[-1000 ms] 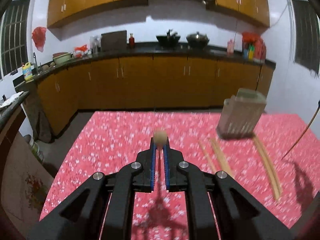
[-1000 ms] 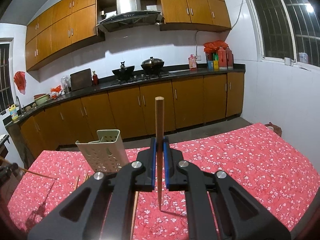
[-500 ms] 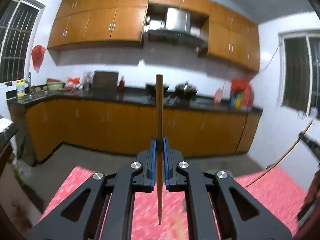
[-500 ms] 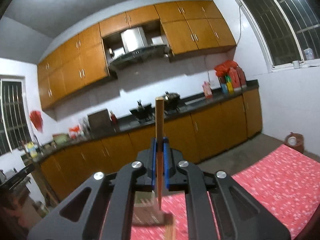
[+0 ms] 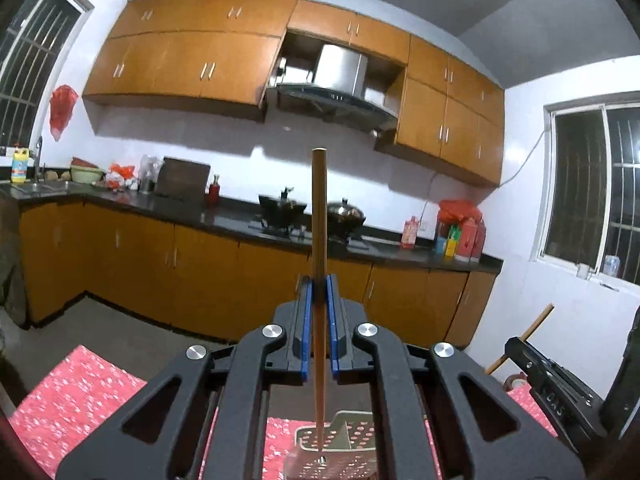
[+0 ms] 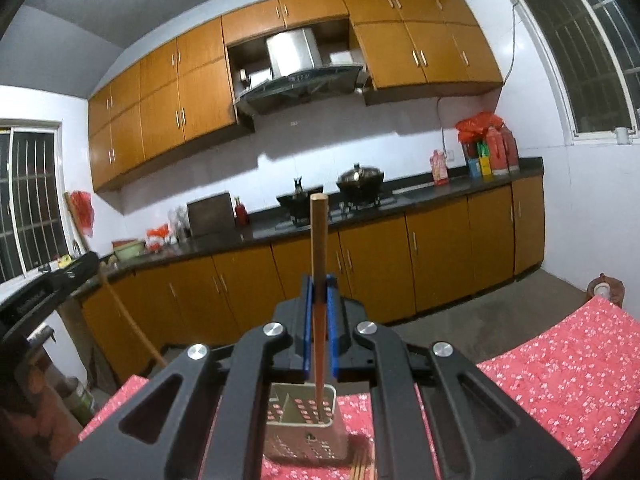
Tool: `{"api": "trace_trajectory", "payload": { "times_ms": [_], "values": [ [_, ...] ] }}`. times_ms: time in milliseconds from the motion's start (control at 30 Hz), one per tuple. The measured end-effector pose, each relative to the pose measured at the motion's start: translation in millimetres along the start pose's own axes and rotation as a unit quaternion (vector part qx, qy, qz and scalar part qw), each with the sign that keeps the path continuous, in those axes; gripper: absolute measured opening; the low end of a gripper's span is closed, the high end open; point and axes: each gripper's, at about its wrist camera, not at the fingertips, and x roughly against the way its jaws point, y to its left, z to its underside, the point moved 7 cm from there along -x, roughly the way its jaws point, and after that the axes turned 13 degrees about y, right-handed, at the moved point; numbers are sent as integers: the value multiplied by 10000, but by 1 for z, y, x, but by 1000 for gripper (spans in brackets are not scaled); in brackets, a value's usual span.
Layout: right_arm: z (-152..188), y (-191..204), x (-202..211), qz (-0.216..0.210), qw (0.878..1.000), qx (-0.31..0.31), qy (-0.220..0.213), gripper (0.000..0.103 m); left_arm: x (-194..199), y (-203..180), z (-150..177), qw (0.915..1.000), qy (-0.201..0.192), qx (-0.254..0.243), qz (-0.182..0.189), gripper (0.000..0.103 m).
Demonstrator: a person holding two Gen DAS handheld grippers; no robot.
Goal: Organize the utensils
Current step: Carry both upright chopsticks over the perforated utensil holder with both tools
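My left gripper (image 5: 319, 280) is shut on a wooden chopstick (image 5: 319, 208) that stands upright between the blue pads. Its thin tip hangs over the open top of the perforated utensil holder (image 5: 340, 446). My right gripper (image 6: 319, 280) is shut on a second upright chopstick (image 6: 319, 232), its tip over the same holder (image 6: 304, 424). The holder stands on the red flowered tablecloth (image 6: 560, 368). Each gripper shows at the edge of the other's view, the right one (image 5: 556, 380) and the left one (image 6: 44, 288).
More chopsticks (image 6: 362, 466) lie on the cloth in front of the holder. Beyond the table is bare floor, then a counter (image 5: 240, 220) with orange cupboards, two pots and bottles. A pot (image 6: 606, 290) stands on the floor by the table's right corner.
Both grippers rose and tipped up from the table toward the kitchen wall. The holder now sits right under both chopstick tips. The left chopstick went from end-on to upright.
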Motion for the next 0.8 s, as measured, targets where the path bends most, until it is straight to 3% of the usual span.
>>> {"api": "trace_trajectory", "payload": {
  "times_ms": [333,633,800],
  "values": [
    [32,3,-35,40,9989,86,465,8,-44,1,34,9990,437,50,-13,8],
    [14,9,-19,-90,9998,160,55,8,-12,-1,-22,9994,-307,146,-37,8],
    [15,11,-22,-79,9997,228,74,8,-27,-3,-15,9995,-236,129,-136,8]
  ]
}}
